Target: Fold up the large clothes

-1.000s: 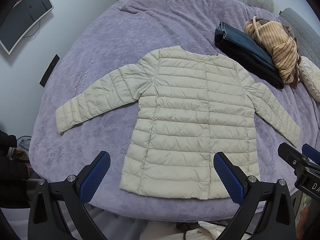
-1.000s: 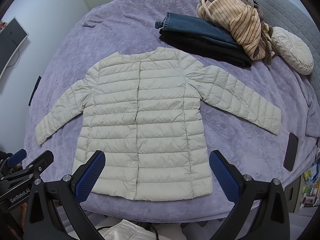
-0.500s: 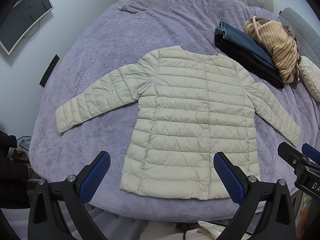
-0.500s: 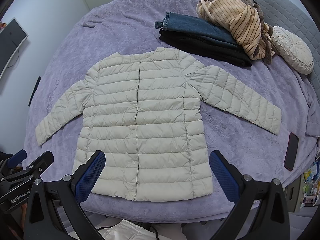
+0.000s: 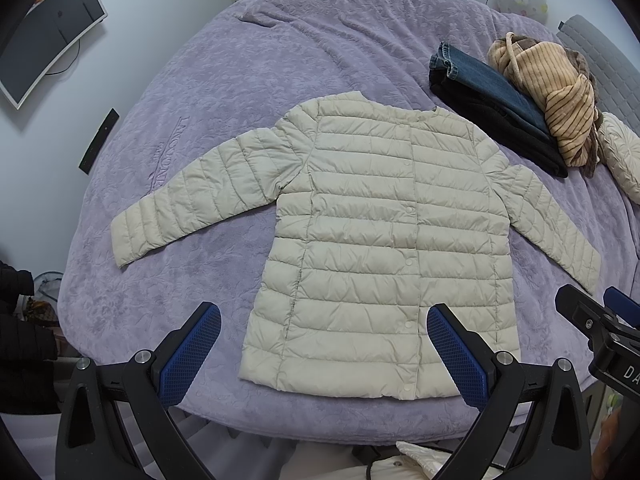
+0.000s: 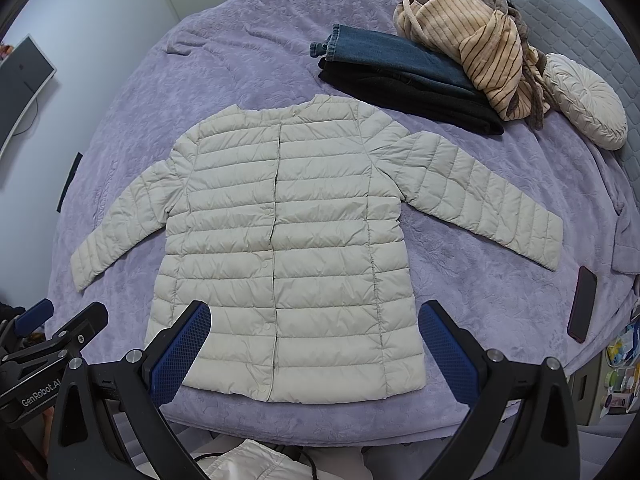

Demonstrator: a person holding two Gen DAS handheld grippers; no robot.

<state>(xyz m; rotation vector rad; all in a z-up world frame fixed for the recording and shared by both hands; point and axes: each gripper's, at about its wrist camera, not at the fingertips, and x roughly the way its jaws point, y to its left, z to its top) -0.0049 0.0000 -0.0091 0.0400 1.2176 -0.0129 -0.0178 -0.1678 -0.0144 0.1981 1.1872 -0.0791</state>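
Observation:
A cream quilted puffer jacket (image 5: 384, 240) (image 6: 288, 248) lies flat and buttoned on the purple bed cover (image 5: 224, 80) (image 6: 240, 60), front up, both sleeves spread out to the sides, hem toward me. My left gripper (image 5: 320, 352) hovers open above the hem, its blue pads (image 5: 188, 354) wide apart and holding nothing. My right gripper (image 6: 316, 350) is open too, over the hem, with nothing between its blue pads (image 6: 180, 352). Each gripper shows at the edge of the other's view.
Folded dark jeans and black clothes (image 6: 400, 76) are stacked at the back right, with a striped tan garment (image 6: 480, 44) on top and a round cream cushion (image 6: 584, 108) beside them. A dark phone (image 6: 582, 304) lies near the bed's right edge. A monitor (image 5: 48, 32) hangs on the left wall.

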